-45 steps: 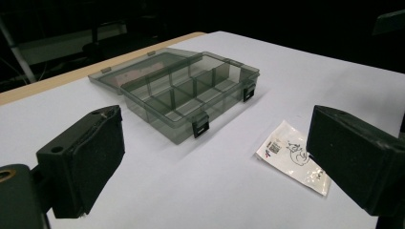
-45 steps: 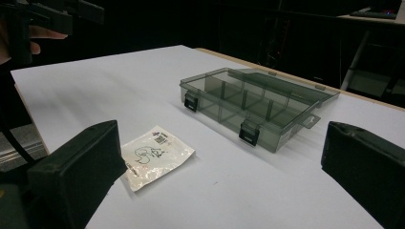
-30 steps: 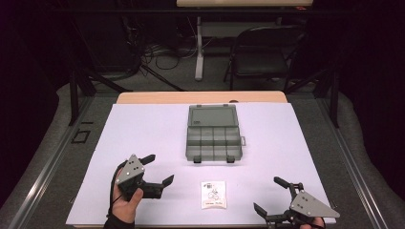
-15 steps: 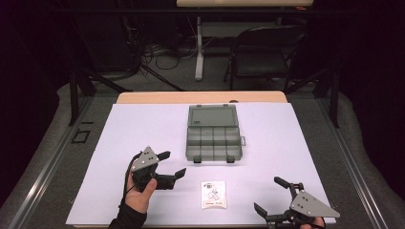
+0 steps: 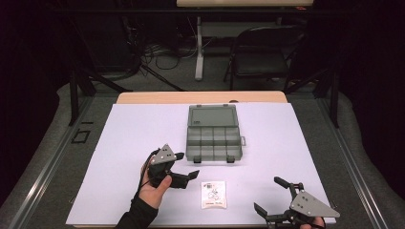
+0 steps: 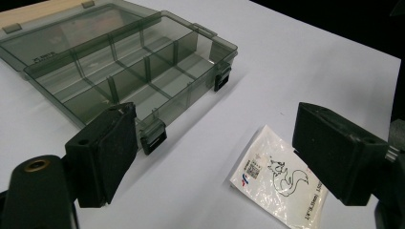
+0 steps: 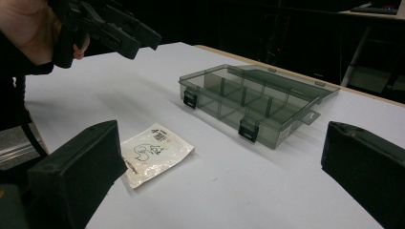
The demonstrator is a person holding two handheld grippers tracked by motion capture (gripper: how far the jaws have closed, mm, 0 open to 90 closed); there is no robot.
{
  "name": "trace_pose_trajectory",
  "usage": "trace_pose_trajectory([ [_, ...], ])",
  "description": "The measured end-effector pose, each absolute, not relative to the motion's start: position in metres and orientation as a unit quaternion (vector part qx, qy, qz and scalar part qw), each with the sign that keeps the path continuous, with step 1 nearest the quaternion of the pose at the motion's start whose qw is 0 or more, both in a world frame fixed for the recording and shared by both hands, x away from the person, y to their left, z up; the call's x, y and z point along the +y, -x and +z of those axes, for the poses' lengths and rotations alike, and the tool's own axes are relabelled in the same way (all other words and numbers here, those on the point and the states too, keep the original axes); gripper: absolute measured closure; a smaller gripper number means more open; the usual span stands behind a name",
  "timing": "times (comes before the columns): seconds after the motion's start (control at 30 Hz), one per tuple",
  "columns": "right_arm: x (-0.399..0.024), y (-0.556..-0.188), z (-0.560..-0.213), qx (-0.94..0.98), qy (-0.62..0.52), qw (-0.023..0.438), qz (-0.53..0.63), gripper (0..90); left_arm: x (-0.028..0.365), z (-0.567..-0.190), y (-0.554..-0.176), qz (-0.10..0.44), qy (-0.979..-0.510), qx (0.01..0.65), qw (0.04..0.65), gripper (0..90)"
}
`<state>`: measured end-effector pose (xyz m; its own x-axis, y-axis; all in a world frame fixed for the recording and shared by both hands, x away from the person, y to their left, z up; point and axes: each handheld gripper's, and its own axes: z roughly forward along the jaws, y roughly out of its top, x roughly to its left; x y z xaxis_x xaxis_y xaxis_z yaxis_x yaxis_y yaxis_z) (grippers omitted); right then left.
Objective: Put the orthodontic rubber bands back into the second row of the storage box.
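A small white packet (image 5: pixel 213 194) with a printed squirrel drawing lies flat on the white table sheet (image 5: pixel 133 133), near the front. Behind it sits a smoky transparent organiser box (image 5: pixel 212 142), its lid (image 5: pixel 212 116) folded back and its compartments empty. My left gripper (image 5: pixel 187 164), held in a hand, hovers left of the packet and in front of the box's left corner. It is open; its jaws have just been closing slightly with nothing between them. In the left gripper view, the packet (image 6: pixel 282 183) lies ahead by the right jaw. My right gripper (image 5: pixel 267 194) rests open at the front right.
A wooden table edge (image 5: pixel 200 98) shows behind the sheet. Beyond it stand a dark chair (image 5: pixel 260 57) and a white stand leg (image 5: pixel 199 52) among floor cables. Metal rails (image 5: pixel 45 176) run along both sides of the table.
My left gripper has moved right across the table, from the front left toward the packet and the box's near corner. The right gripper, packet and box have kept still.
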<state>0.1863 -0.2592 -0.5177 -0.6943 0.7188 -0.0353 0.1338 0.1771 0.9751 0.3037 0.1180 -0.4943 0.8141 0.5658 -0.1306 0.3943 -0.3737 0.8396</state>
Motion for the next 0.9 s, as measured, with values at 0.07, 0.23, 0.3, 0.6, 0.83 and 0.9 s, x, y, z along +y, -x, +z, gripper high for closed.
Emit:
trace_pose_trajectory([
  [0.07,-0.259,-0.186,-0.518,0.723,-0.295,0.257,0.57,0.0,0.115,-0.494,-0.305,0.087,-0.828,0.288,0.474,15.8],
  [0.23,-0.259,-0.186,-0.518,0.723,-0.295,0.257,0.57,0.0,0.109,-0.495,-0.308,0.085,-0.829,0.287,0.473,15.8],
  [0.3,-0.259,-0.186,-0.518,0.723,-0.295,0.256,0.57,0.0,0.107,-0.496,-0.31,0.079,-0.829,0.288,0.473,15.6],
  [0.6,-0.259,-0.186,-0.518,0.724,-0.295,0.255,0.569,0.0,0.103,-0.502,-0.317,0.059,-0.829,0.299,0.469,7.6],
  [0.83,-0.259,-0.186,-0.518,0.725,-0.295,0.256,0.568,0.0,0.091,-0.512,-0.317,0.065,-0.845,0.298,0.439,0.5],
  [0.9,-0.259,-0.186,-0.518,0.725,-0.295,0.256,0.568,0.0,0.087,-0.515,-0.317,0.067,-0.848,0.298,0.432,0.5],
])
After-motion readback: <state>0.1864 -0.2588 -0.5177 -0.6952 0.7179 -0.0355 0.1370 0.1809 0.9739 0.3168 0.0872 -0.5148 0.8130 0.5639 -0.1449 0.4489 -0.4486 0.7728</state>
